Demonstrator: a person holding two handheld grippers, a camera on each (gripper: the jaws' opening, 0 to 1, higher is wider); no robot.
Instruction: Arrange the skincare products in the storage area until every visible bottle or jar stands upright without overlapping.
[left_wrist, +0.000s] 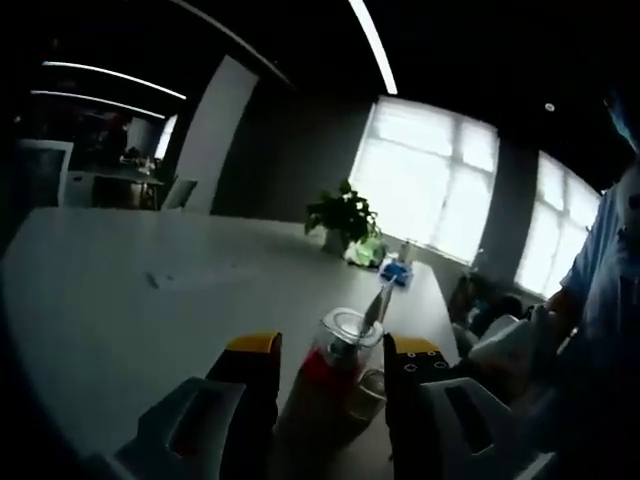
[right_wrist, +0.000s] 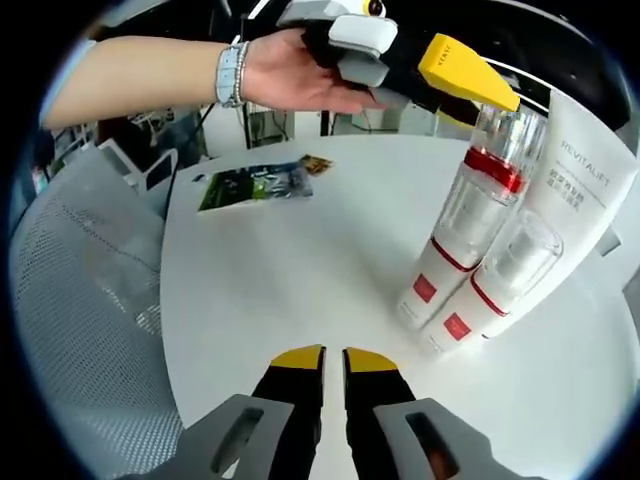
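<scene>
A tall bottle (right_wrist: 470, 215) with a clear cap and red band stands on the white table (right_wrist: 280, 290). A shorter matching bottle (right_wrist: 497, 285) stands right beside it, and a white REVITALIFT tube (right_wrist: 585, 185) stands just behind, all upright and close together. My left gripper (left_wrist: 334, 350) is open, its jaws either side of the tall bottle's cap (left_wrist: 345, 345), with a small gap at the left jaw. From the right gripper view, one of its yellow fingertips (right_wrist: 465, 65) sits at the cap top, held by a person's hand (right_wrist: 300, 75). My right gripper (right_wrist: 333, 362) is shut on nothing, low over the table in front of the bottles.
A dark printed leaflet (right_wrist: 255, 185) lies at the table's far side. A grey mesh chair (right_wrist: 80, 300) stands off the table's left edge. Farther along the table are a potted plant (left_wrist: 342, 215) and a small blue item (left_wrist: 395, 270). A person's sleeve (left_wrist: 605, 290) is at the right.
</scene>
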